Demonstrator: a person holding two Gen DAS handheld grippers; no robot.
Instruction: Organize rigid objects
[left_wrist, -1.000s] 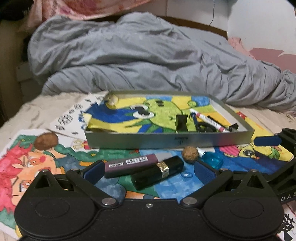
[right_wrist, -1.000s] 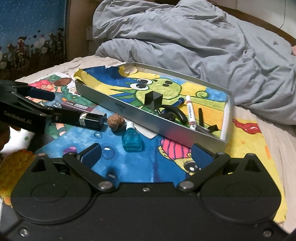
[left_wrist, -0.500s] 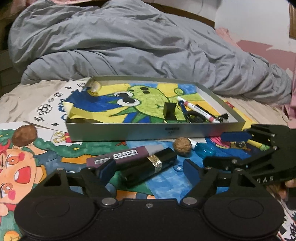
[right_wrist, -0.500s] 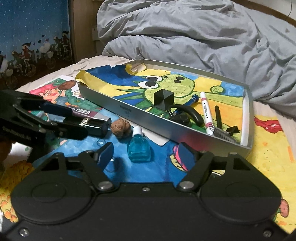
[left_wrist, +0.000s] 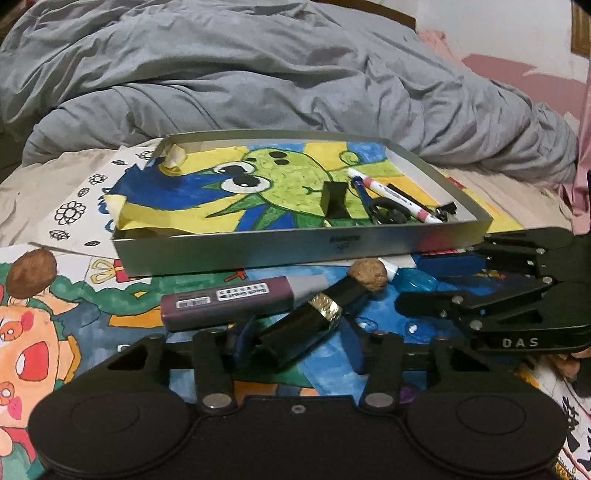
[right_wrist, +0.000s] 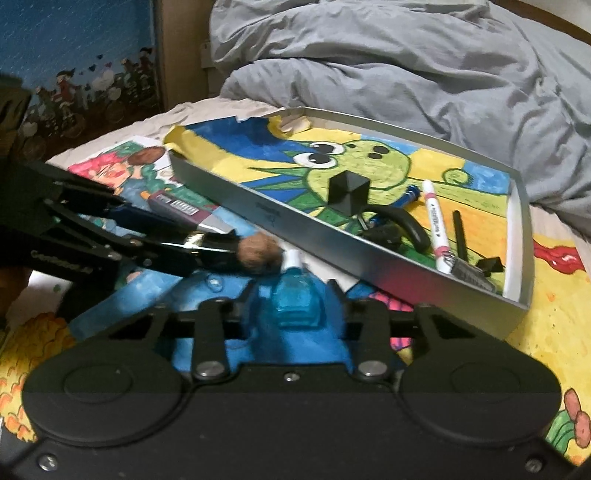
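Observation:
A silver tray (left_wrist: 236, 247) (right_wrist: 280, 221) lined with a frog drawing holds a black block (left_wrist: 334, 199), a white marker (left_wrist: 391, 194), scissors and small items. In front of it lie a black lipstick with a gold band (left_wrist: 314, 321), a maroon tube (left_wrist: 229, 299), a walnut (left_wrist: 369, 275) and a blue bottle (right_wrist: 295, 299). My left gripper (left_wrist: 299, 343) has its fingers on both sides of the lipstick's near end, touching it. My right gripper (right_wrist: 291, 299) has its fingers on both sides of the blue bottle.
A grey duvet (left_wrist: 258, 74) is heaped behind the tray. Coloured drawings (left_wrist: 37, 332) cover the bed. A second walnut (left_wrist: 31, 273) lies at the left. A wooden bed frame and a blue wall hanging (right_wrist: 74, 55) stand at the left in the right wrist view.
Both grippers moved forward and narrowed. The left now brackets the lipstick; the right now brackets the blue bottle. The lipstick's far end has shifted against the walnut.

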